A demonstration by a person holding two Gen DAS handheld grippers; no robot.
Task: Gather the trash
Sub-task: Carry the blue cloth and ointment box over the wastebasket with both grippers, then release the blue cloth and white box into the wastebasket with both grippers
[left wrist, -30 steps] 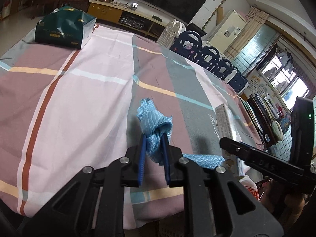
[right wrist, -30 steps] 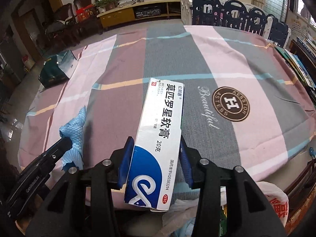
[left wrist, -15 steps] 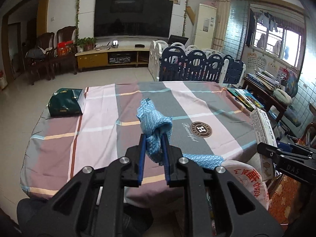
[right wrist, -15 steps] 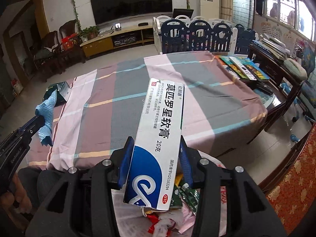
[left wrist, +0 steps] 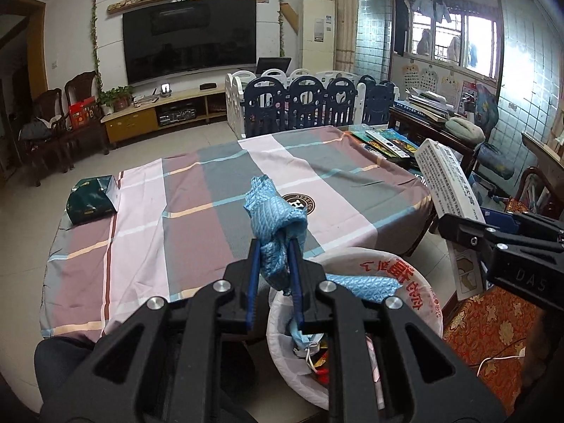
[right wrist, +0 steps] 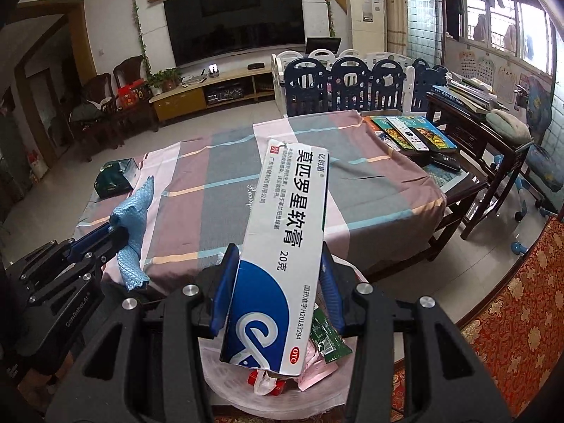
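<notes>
My left gripper (left wrist: 275, 246) is shut on a crumpled blue cloth (left wrist: 273, 211), held in the air over the near edge of a white trash bag (left wrist: 416, 275) with red print. The bag holds wrappers and a face mask. My right gripper (right wrist: 278, 257) is shut on a long white-and-blue medicine box (right wrist: 282, 239), also above the bag, whose contents (right wrist: 324, 338) show below the box. From the right wrist view the left gripper (right wrist: 116, 232) with the cloth (right wrist: 135, 225) is at the left. From the left wrist view the box (left wrist: 447, 190) and the right gripper's fingers (left wrist: 493, 232) are at the right.
A table with a plaid cloth (left wrist: 197, 204) lies ahead, with a dark green box (left wrist: 92, 199) at its far left corner. A side table with books (right wrist: 412, 134) stands right of it. A red patterned rug (right wrist: 511, 317) covers the floor at the right. Behind are a playpen fence (left wrist: 310, 102) and a TV (left wrist: 190, 40).
Both grippers have pulled back and risen from over the table, carrying the cloth and the box; the trash bag has come into view beneath them. The left gripper has rolled level.
</notes>
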